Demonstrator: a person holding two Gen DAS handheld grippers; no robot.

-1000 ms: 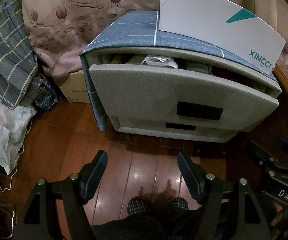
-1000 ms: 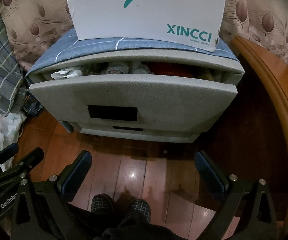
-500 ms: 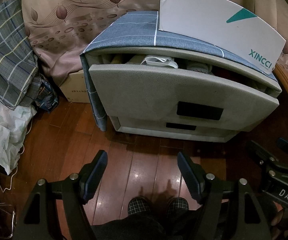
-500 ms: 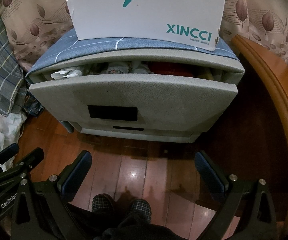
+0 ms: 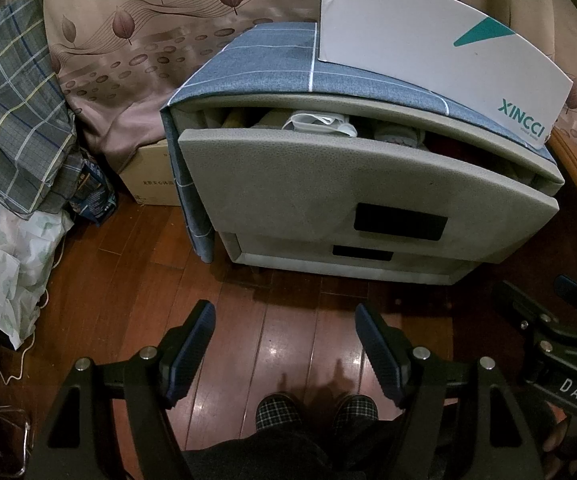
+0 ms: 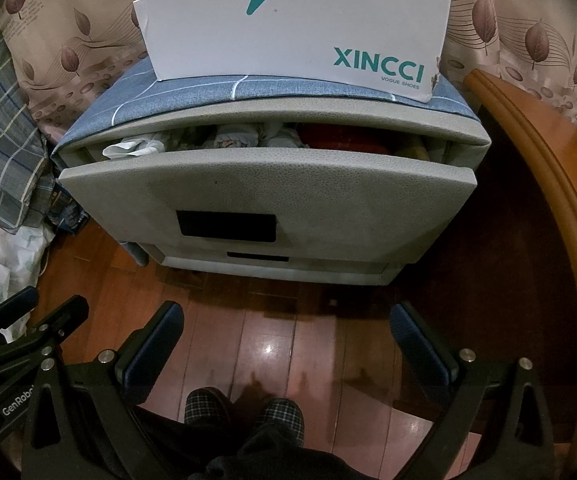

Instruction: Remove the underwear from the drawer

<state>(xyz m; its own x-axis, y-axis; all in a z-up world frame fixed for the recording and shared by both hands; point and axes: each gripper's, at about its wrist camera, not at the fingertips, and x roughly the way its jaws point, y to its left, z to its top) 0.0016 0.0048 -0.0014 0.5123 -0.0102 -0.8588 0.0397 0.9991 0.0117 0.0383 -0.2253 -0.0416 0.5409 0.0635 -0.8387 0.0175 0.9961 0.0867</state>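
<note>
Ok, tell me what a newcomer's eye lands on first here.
First the white shoe box with teal lettering, standing on the blue cloth that covers the grey cabinet. Next the top drawer, pulled partly open with crumpled clothes showing in the gap. Low in each view, the left gripper and the right gripper hang open above the wooden floor.

No visible change: left gripper (image 5: 282,318) and right gripper (image 6: 286,318) hold the same open, empty hover on the near side of the top drawer (image 6: 268,196), which shows the same gap.
</note>
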